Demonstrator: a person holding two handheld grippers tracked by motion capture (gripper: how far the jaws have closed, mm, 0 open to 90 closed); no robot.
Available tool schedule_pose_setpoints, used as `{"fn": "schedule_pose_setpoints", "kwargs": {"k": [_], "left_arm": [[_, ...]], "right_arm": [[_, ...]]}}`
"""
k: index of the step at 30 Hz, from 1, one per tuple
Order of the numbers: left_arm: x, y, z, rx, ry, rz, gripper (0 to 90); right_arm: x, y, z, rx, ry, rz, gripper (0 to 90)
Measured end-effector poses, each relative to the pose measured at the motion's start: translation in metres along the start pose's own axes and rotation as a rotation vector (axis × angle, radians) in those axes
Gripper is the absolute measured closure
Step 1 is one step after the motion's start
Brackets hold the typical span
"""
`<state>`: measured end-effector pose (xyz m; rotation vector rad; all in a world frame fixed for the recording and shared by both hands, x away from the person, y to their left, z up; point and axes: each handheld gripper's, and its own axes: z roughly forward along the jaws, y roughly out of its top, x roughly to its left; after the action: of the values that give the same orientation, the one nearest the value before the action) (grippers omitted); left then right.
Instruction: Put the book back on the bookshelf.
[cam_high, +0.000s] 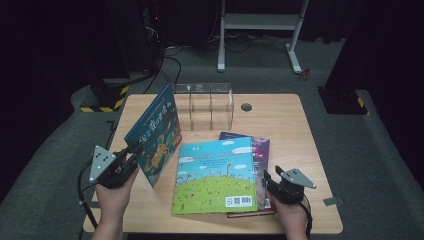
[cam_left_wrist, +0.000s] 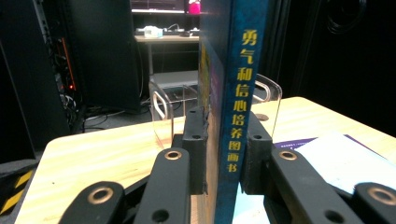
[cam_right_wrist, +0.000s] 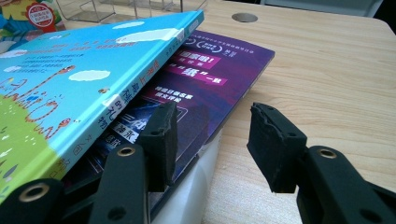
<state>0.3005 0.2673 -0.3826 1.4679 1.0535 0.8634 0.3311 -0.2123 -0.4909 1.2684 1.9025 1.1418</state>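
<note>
The blue book (cam_left_wrist: 238, 93) is clamped upright by its spine in the left gripper (cam_high: 131, 156), apparently for slotting into the clear rack (cam_high: 210, 105), while the right gripper (cam_right_wrist: 212, 140) is held unclenched beside the stacked books (cam_high: 260, 150).

Blue book (cam_high: 155, 132), sky-and-grass book (cam_high: 215, 175), purple book (cam_high: 261, 147).

Overhead light falls evenly on the table (cam_high: 280, 115) while the room beyond it sinks into near black. The high view is soft and grainy throughout. In the gripper views the near jaws are slightly blurred, and the clear rack (cam_left_wrist: 161, 112) beyond the left gripper (cam_high: 131, 152) catches faint glare
</note>
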Motion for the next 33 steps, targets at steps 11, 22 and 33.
{"fn": "schedule_pose_setpoints", "kwargs": {"k": [11, 22, 33], "left_arm": [[0.004, 0.005, -0.002, -0.028, -0.018, -0.04, 74.3], [0.001, 0.009, 0.0, -0.026, -0.002, -0.034, 70.9], [0.001, 0.012, -0.002, -0.058, -0.022, -0.051, 76.2]], "right_arm": [[0.001, -0.001, 0.001, 0.007, 0.004, -0.002, 52.0], [0.002, -0.002, 0.002, 0.01, 0.006, 0.0, 51.7], [0.0, -0.003, 0.001, 0.012, 0.005, 0.008, 51.6]]}}
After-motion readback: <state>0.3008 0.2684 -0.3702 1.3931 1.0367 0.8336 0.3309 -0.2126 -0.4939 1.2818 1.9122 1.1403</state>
